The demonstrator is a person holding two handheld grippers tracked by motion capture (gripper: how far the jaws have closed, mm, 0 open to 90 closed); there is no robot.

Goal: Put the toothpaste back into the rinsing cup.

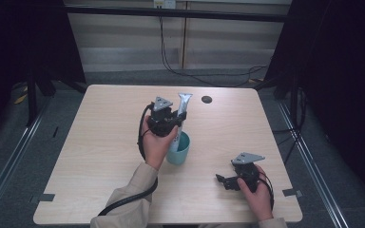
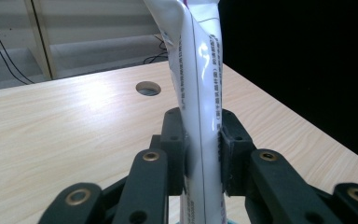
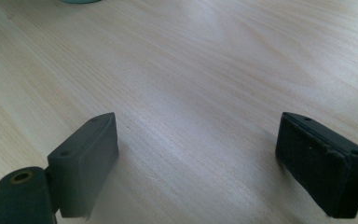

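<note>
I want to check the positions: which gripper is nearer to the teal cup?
Left. The left gripper is just above the teal cup, shut on the white tube that stands in it. The right gripper rests apart, on the table.

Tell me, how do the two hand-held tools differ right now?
The left tool is shut on a white tube, while the right tool stands open with nothing between its pads. In the high view the left tool is raised beside a teal cup that the tube's lower end dips into, while the right tool sits low by the table. Both are black, with a grey three-cornered plate on top.
</note>
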